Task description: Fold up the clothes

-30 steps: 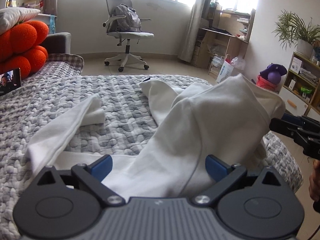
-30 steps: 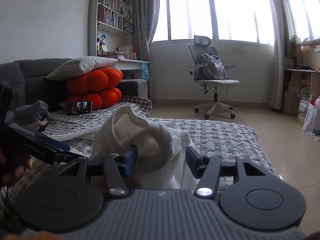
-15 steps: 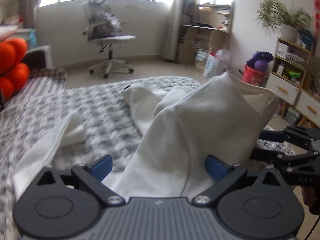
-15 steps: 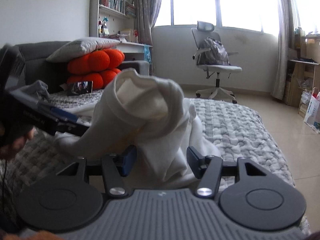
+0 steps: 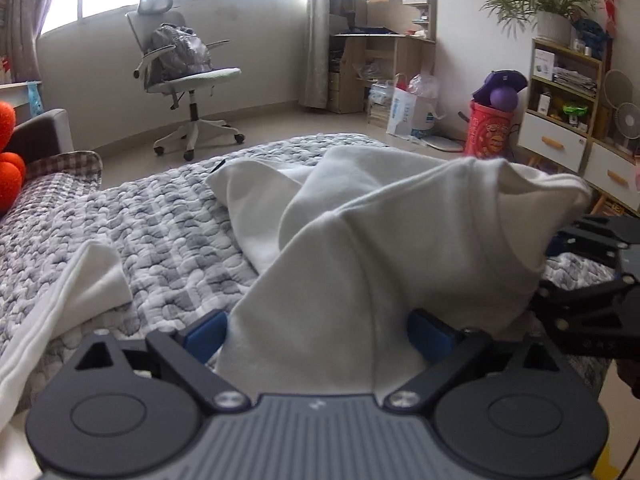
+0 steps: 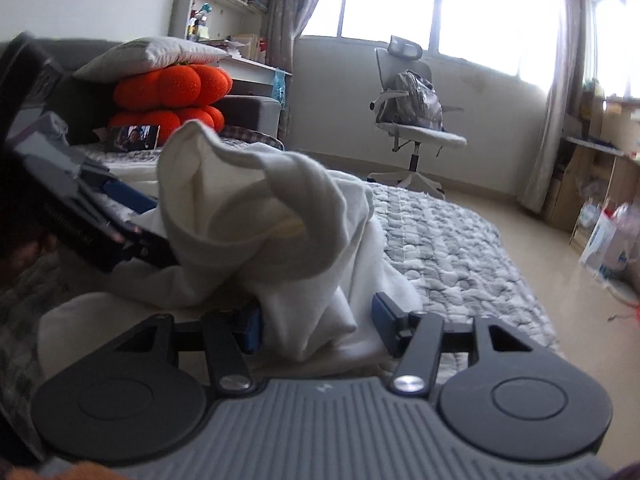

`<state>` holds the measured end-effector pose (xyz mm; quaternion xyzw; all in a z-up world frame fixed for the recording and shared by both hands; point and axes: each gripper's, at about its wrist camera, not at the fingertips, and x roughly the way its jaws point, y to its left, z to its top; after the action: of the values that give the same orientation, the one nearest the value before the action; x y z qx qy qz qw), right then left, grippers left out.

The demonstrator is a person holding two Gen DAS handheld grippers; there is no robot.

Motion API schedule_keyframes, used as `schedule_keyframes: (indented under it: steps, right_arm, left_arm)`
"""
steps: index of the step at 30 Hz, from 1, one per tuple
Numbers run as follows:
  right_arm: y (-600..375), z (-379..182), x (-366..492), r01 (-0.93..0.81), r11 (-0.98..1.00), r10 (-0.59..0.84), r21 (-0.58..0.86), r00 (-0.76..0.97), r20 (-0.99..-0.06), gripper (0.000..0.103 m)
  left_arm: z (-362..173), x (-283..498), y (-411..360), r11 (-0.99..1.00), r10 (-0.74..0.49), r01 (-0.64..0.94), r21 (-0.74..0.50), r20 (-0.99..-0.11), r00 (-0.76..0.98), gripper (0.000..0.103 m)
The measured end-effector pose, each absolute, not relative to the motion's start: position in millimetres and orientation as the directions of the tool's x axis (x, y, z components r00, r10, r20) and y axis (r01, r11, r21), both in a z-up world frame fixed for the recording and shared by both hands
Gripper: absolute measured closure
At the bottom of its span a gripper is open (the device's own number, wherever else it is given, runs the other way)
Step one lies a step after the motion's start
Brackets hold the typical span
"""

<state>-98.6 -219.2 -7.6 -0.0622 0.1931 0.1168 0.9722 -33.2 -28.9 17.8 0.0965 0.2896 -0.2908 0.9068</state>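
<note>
A white garment (image 5: 380, 248) lies bunched on the grey quilted bed (image 5: 160, 216), with one part raised into a tent. Its sleeve (image 5: 80, 280) trails off to the left. Cloth fills the gap of my left gripper (image 5: 319, 334), whose jaws are wide and closing; I see no squeeze on it. In the right wrist view the garment (image 6: 248, 216) hangs between the jaws of my right gripper (image 6: 316, 324), which are closing, with a gap at the right pad. The right gripper (image 5: 588, 280) reaches into the cloth from the right. The left gripper (image 6: 112, 216) comes in from the left.
An office chair (image 5: 184, 68) with a bag stands on the floor beyond the bed. Orange cushions (image 6: 172, 88) and a small screen (image 6: 136, 138) sit at the bed's head. A red bucket (image 5: 494, 128) and a shelf unit (image 5: 560, 120) stand past the bed's right edge.
The raised part of the garment has sunk lower and slumped. Both grippers have dropped toward the bed, and the left view has swung to the right.
</note>
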Motion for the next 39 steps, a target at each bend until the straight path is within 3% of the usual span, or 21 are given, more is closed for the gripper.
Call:
schedule_keyframes:
  steps: [4,9,11,22,28,39]
  right_arm:
    - [-215.1,-5.7,-97.2,-0.243,0.967,0.199,-0.072,0.904,-0.379,0.067]
    - [-213.0,3.0,-99.5,-0.214,0.973,0.170,-0.092,0.923,-0.344,0.075]
    - [-214.5,9.4,-101.0,-0.186,0.977,0.145,-0.105,0.939,-0.313,0.079]
    - [-214.9,36.9,-100.5,0.000,0.955,-0.030,-0.298,0.995,-0.096,0.086]
    - [-218.7,59.9,-104.0,0.033,0.942,-0.032,-0.333,0.999,0.008,0.087]
    - [-215.9,95.5,-119.4,0.062,0.933,-0.017,-0.354,0.991,0.129,0.088]
  left_arm:
    - [22.2,-41.4,-29.4,0.786,-0.504,0.618,0.009,-0.569,0.649,0.043]
    - [28.3,-56.0,-37.3,0.779,-0.494,0.624,0.060,-0.554,0.670,0.074]
    - [32.6,-62.9,-40.7,0.780,-0.479,0.618,0.093,-0.547,0.687,0.081]
    - [71.2,-78.3,-14.2,0.850,-0.436,0.522,0.074,-0.459,0.774,0.088]
    - [91.2,-82.3,0.8,0.893,-0.385,0.447,0.060,-0.412,0.826,0.088]
    - [143.6,-104.8,28.4,0.948,-0.304,0.316,0.022,-0.216,0.928,0.090]
